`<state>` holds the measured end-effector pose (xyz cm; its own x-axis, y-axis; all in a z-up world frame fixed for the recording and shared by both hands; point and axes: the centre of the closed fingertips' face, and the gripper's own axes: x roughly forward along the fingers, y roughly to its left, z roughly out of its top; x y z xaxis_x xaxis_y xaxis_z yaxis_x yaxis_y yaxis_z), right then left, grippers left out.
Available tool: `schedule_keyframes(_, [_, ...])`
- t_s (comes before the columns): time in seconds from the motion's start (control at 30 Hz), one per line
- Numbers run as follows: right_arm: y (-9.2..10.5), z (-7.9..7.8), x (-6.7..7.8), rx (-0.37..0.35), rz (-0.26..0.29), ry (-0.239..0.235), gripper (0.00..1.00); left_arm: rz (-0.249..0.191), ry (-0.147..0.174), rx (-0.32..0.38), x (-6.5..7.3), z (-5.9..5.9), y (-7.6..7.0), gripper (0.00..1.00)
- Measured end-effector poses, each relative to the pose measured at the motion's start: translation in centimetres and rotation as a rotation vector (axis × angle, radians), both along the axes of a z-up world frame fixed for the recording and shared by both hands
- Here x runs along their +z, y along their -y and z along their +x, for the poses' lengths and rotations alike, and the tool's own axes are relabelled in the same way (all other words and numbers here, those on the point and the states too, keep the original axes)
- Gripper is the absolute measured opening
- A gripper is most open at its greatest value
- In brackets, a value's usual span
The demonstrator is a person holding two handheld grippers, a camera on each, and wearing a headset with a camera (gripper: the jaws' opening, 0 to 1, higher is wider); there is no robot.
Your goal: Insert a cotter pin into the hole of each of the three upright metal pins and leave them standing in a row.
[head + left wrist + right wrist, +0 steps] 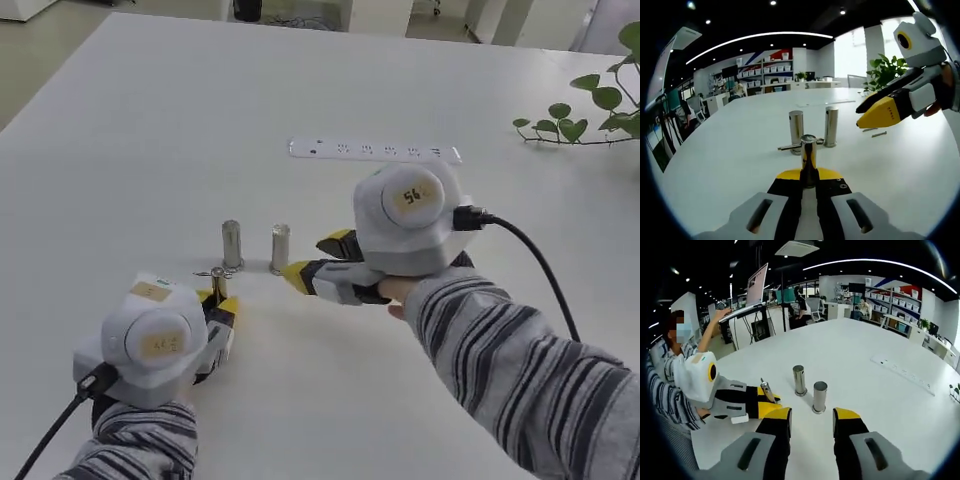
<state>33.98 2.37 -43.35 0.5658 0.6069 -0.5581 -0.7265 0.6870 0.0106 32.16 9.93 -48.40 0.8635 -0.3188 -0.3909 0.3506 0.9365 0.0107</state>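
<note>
**You:** How far along am I?

**Spotter:** The nearest metal pin stands upright, clamped in your left gripper. A cotter pin seems to cross its head, so I'd judge 1 of 3 about done.

**You:** And the rest?

**Spotter:** The back pin and the pin beside it stand on the table with no cotter showing. 2 loose cotter pins lie near them. Your right gripper is spread open, holding nothing.

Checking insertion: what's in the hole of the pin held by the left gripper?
A cotter pin sticks out sideways near the top of the held pin; the hole itself is covered.
</note>
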Motion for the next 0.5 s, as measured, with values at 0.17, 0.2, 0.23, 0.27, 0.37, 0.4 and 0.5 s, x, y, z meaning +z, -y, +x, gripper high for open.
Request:
schedule_keyframes(0.17, [-0.8,1.4,-0.6,-0.028,0.03,-0.026,0.28,-0.006,-0.035,0.005,-0.5,-0.2,0.0,0.06])
schedule_keyframes(0.2, [-1.0,2.0,-0.6,-0.037,0.04,-0.018,0.28,-0.011,-0.02,0.009,-0.3,0.0,-0.1,0.06])
schedule_keyframes(0.23, [-1.1,2.3,-0.7,-0.041,0.041,-0.018,0.28,-0.011,-0.018,0.008,-0.3,0.0,0.0,0.06])
schedule_keyframes(0.27, [-1.2,2.6,-0.9,-0.047,0.039,-0.024,0.28,-0.01,-0.018,0.008,-0.4,0.0,-0.1,0.06])
schedule_keyframes(0.37, [-1.8,3.0,-1.0,-0.041,0.048,-0.021,0.28,-0.01,-0.02,0.003,-0.4,0.0,0.0,0.06])
schedule_keyframes(0.4, [-2.1,3.1,-1.1,-0.036,0.051,-0.022,0.28,-0.01,-0.021,0.0,-0.4,0.0,0.0,0.06])
schedule_keyframes(0.5, [-2.6,3.5,-1.5,-0.032,0.038,-0.014,0.25,-0.015,-0.023,-0.001,-0.4,0.1,0.0,0.06])
